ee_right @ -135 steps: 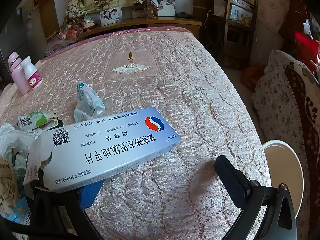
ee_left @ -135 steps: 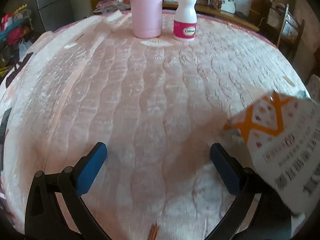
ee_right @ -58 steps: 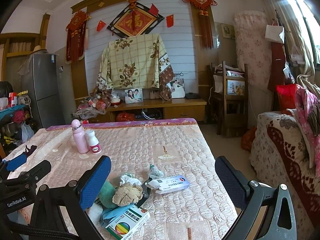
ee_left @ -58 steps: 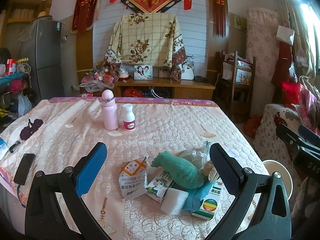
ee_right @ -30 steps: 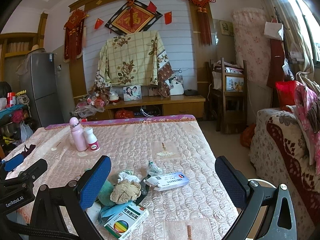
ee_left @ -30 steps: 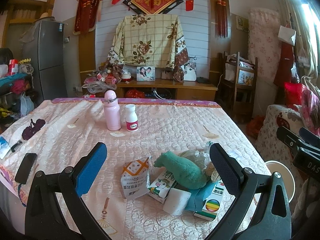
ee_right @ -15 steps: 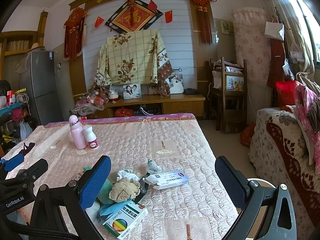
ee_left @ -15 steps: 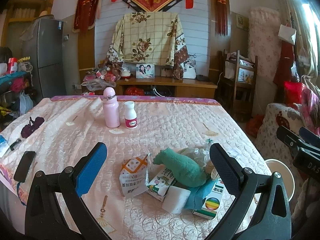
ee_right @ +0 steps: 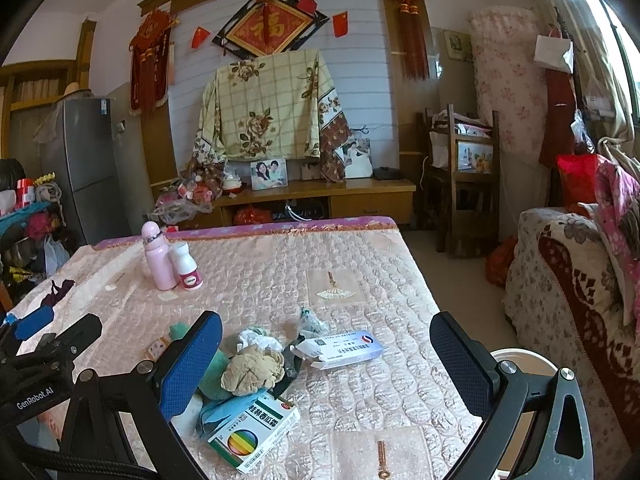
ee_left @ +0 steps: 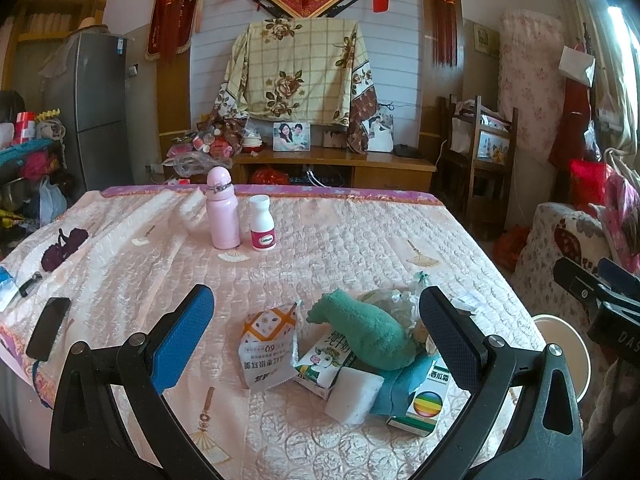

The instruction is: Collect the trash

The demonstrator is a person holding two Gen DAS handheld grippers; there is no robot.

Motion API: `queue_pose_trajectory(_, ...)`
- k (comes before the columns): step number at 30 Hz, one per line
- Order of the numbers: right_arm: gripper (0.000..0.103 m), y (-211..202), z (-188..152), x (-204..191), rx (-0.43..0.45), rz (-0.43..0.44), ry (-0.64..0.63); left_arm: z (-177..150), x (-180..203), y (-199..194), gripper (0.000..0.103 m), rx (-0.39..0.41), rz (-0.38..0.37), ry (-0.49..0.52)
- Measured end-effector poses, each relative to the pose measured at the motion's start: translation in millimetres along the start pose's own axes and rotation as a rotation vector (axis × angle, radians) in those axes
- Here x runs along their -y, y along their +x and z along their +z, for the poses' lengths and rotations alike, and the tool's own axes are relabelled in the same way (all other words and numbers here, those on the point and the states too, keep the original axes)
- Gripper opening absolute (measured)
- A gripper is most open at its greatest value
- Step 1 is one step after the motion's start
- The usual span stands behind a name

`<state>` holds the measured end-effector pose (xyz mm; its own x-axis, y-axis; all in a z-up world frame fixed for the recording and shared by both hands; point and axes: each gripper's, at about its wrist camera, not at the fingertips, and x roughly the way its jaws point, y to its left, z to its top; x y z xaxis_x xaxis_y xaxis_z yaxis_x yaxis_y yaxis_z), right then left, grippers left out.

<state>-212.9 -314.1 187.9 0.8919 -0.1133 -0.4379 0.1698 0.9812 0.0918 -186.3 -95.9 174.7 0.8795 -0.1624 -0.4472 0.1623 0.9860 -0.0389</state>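
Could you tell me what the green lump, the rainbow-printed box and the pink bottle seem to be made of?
Green lump: soft fuzzy fabric, probably terry or fleece; matte and nappy. Rainbow-printed box: thin printed cardboard, with crisp folded edges. Pink bottle: smooth, faintly glossy; plastic or coated metal, can't tell which.

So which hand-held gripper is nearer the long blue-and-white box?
Right: the box lies between its open fingers. Left is farther, across the trash pile.

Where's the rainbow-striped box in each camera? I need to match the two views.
Left wrist: the rainbow-striped box lies low right, at the trash pile's near edge, beside the right jaw.
Right wrist: it lies low, left of centre, beside the left jaw.
Shared landmark: the pink bottle farther back.
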Motion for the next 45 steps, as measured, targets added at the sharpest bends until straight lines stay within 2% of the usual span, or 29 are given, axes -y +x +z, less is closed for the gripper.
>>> queue_pose_trajectory(21,0.103,9.5,-7.5,-7.4,-0.026,0.013,-0.018,-1.8,-2.2,1.9,0.102,-0.008,0.003,-0.006)
queue_pose_trajectory(45,0.103,23.6,-13.8,-7.0,-0.101,0.038,-0.033,-10.2,-21.3,18.9,0.102,-0.082,0.013,-0.018)
